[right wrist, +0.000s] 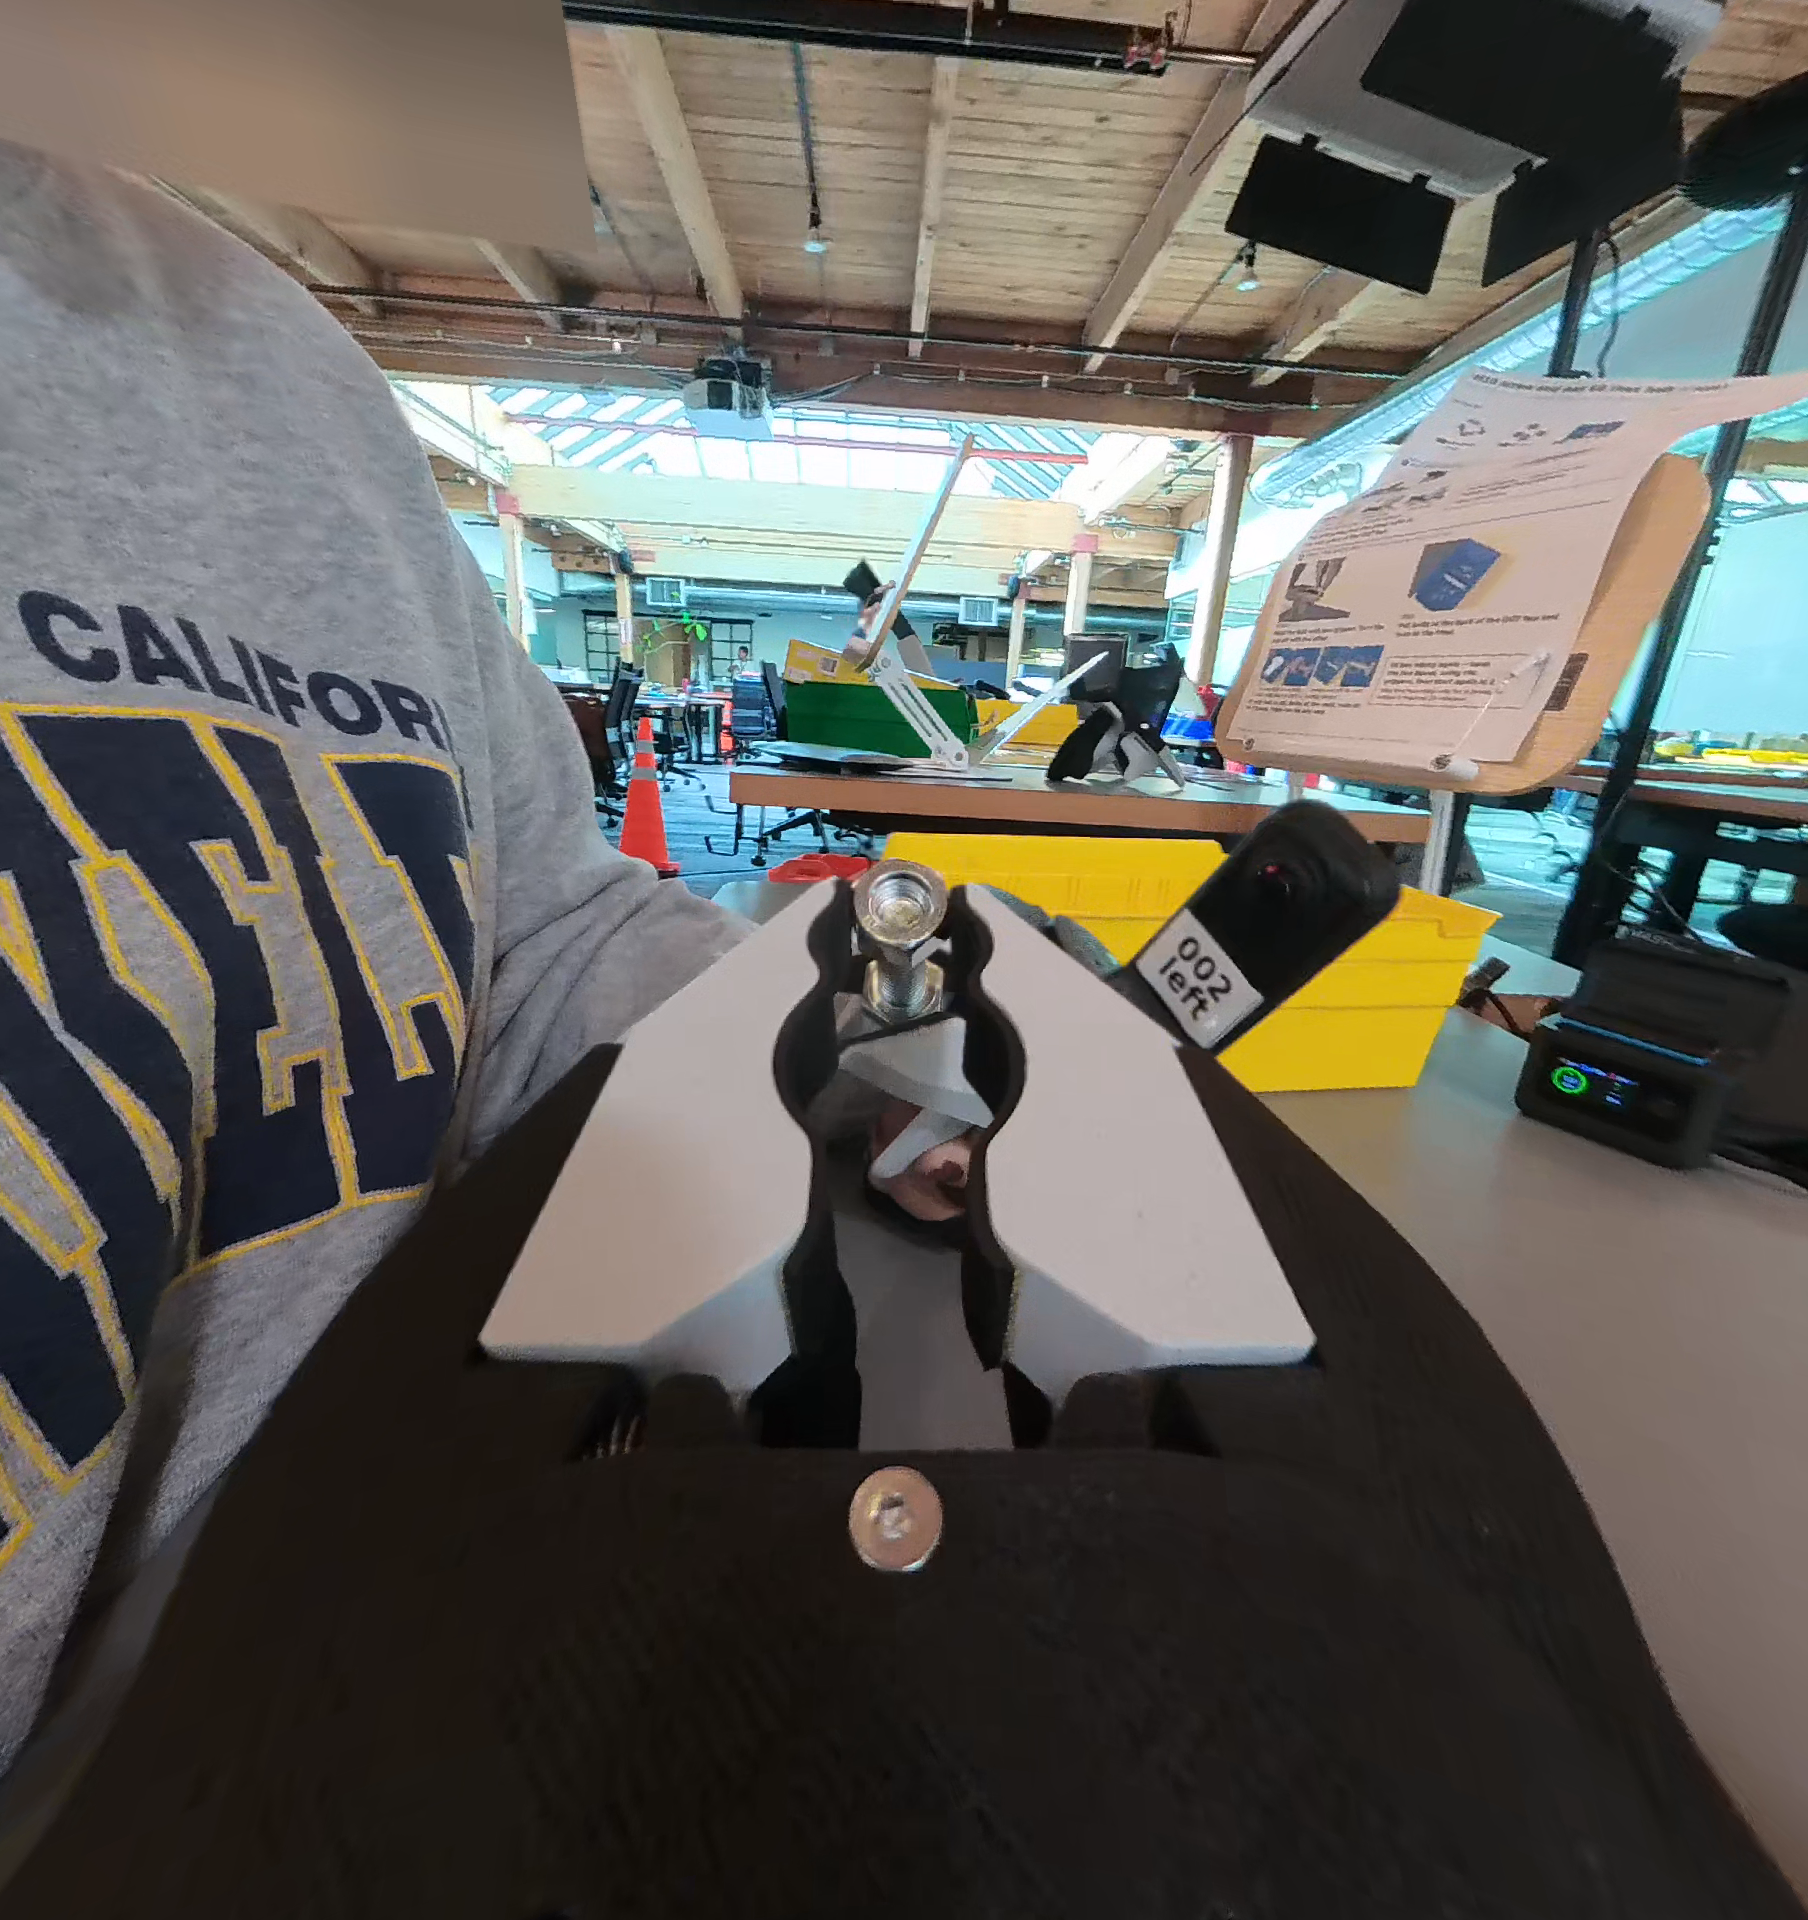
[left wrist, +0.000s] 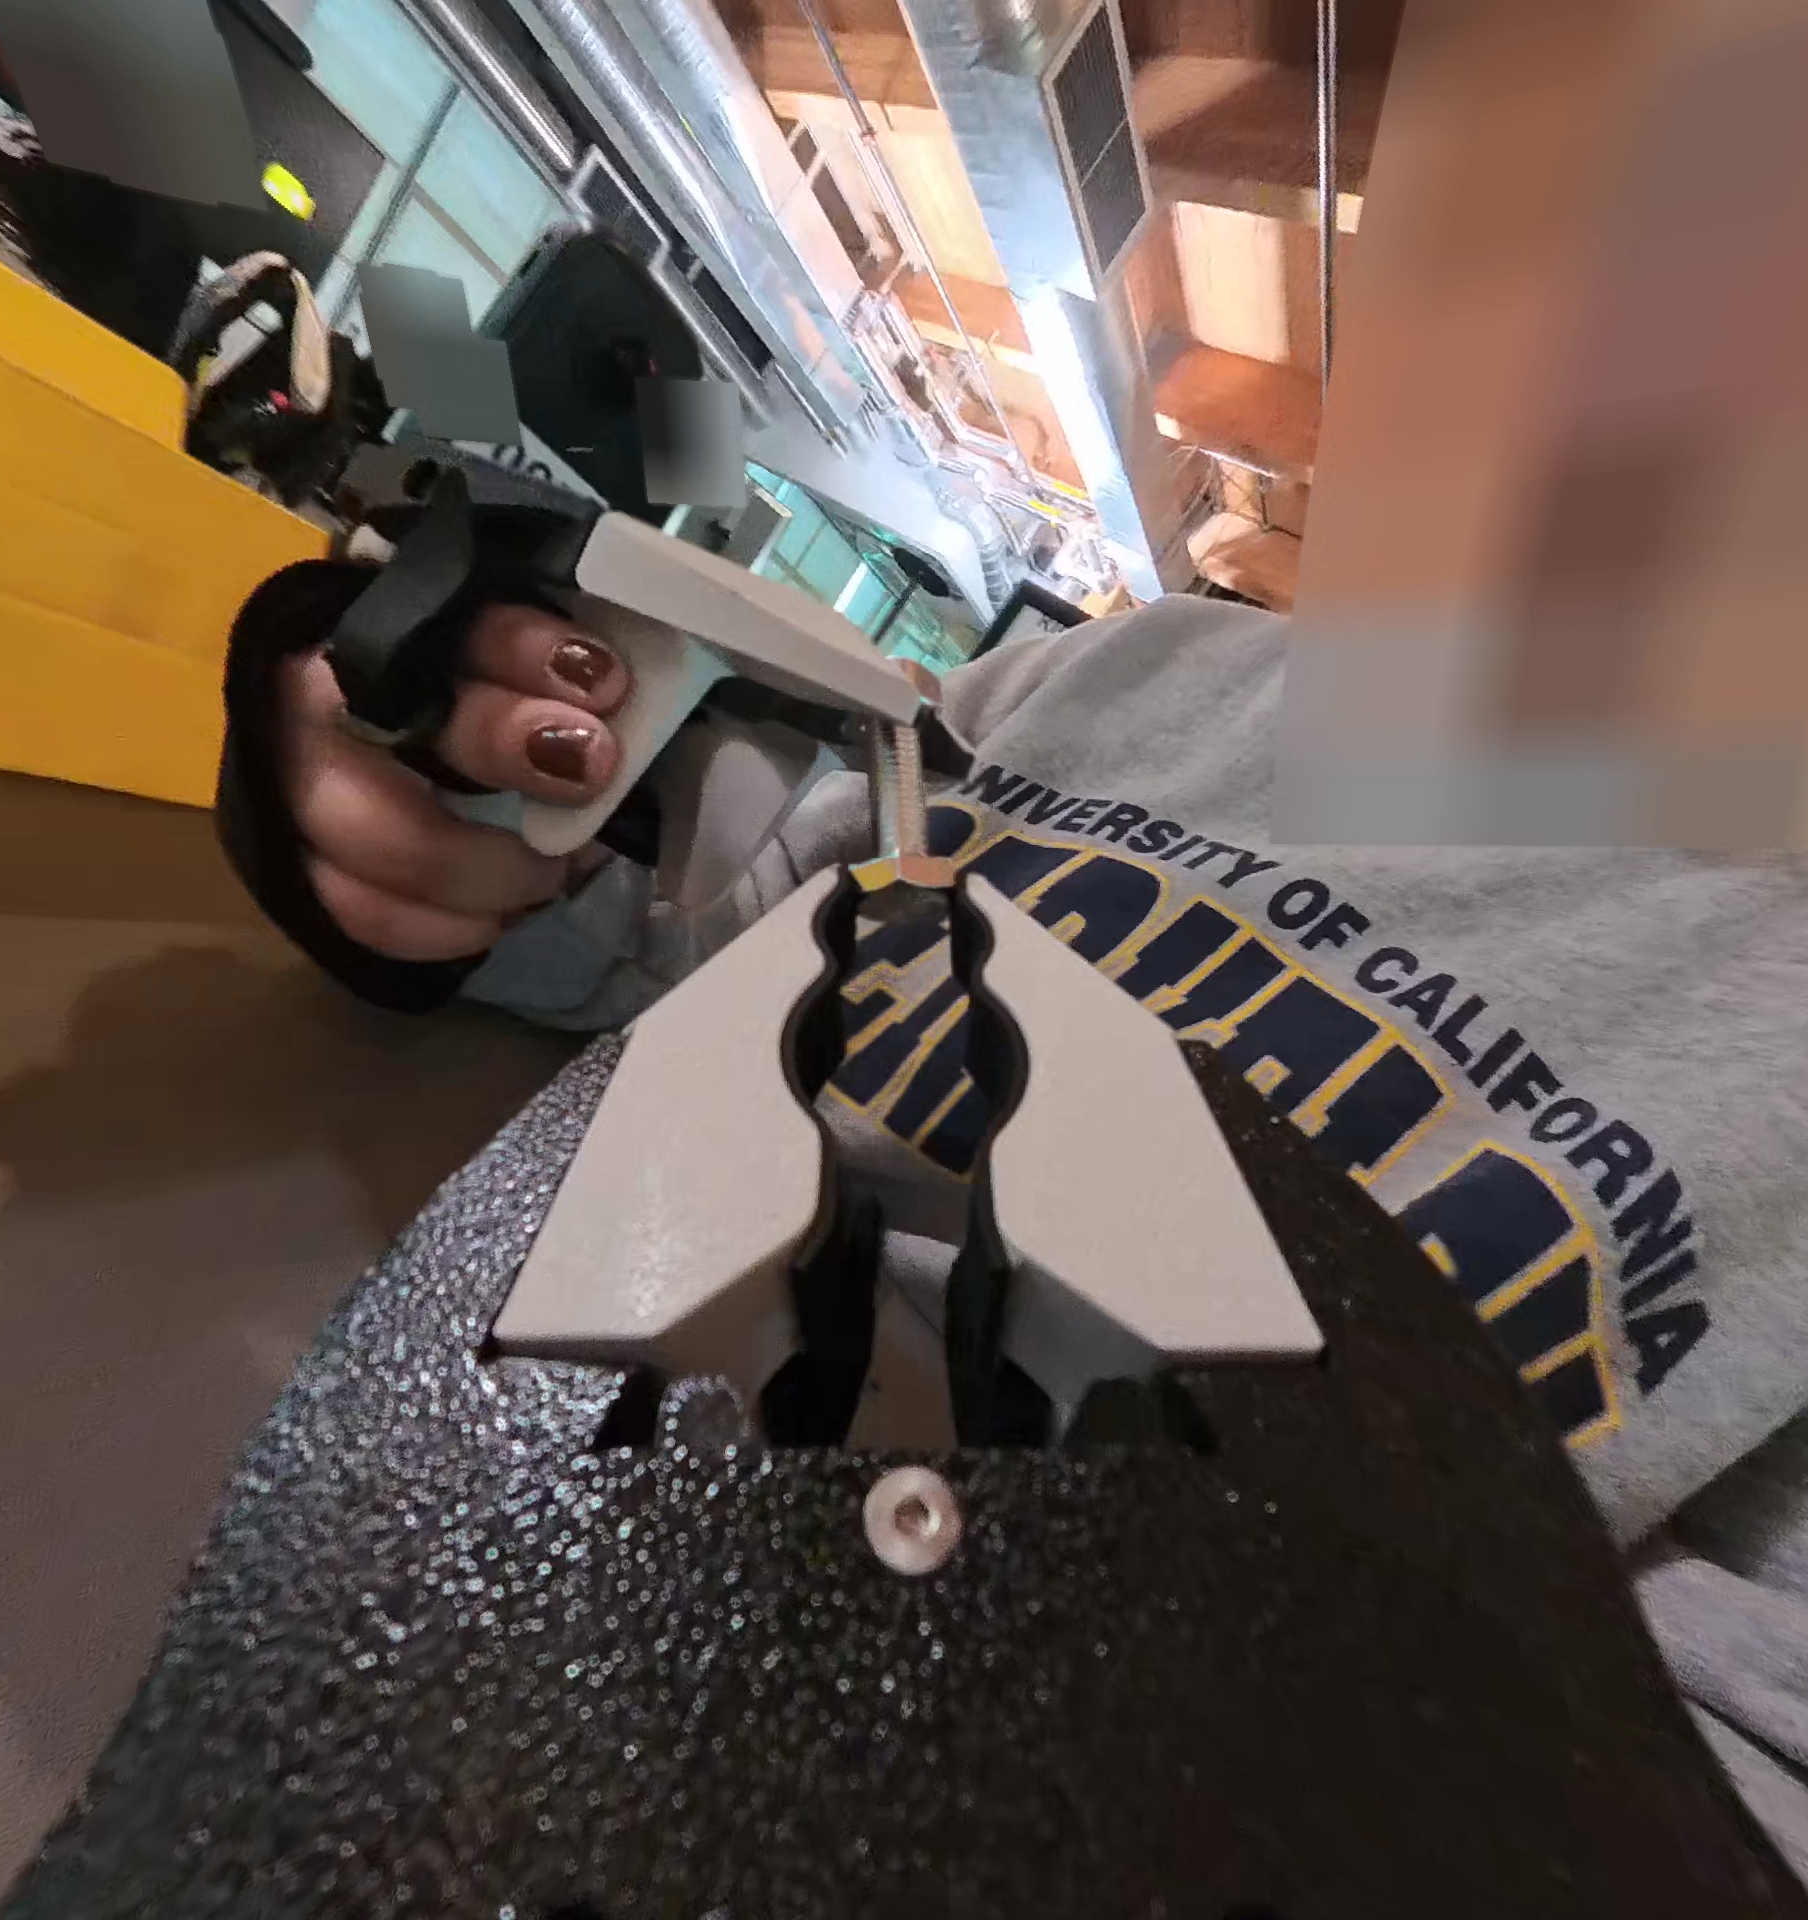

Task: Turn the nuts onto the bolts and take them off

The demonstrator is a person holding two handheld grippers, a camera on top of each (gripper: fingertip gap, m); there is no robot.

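A silver bolt (left wrist: pixel 898 790) hangs in the air between my two grippers, in front of the person's chest. My right gripper (right wrist: pixel 900 914) is shut on the bolt's round head (right wrist: pixel 898 902). In the left wrist view it comes in from the upper left (left wrist: pixel 915 701), held by a hand. My left gripper (left wrist: pixel 905 885) is shut on a hex nut (left wrist: pixel 905 869) at the bolt's lower end. In the right wrist view the threaded shank (right wrist: pixel 898 982) runs down to the left gripper's grey fingers (right wrist: pixel 921 1081). How far the nut sits on the thread is hidden.
The person's grey sweatshirt (left wrist: pixel 1451 987) is close behind the bolt. A yellow bin (right wrist: pixel 1087 883) stands on the grey table (right wrist: pixel 1502 1299). A small black device with a lit screen (right wrist: pixel 1627 1081) sits at the right. A paper sheet on a wooden stand (right wrist: pixel 1451 623) stands behind. My left and right fingertips are right by each other.
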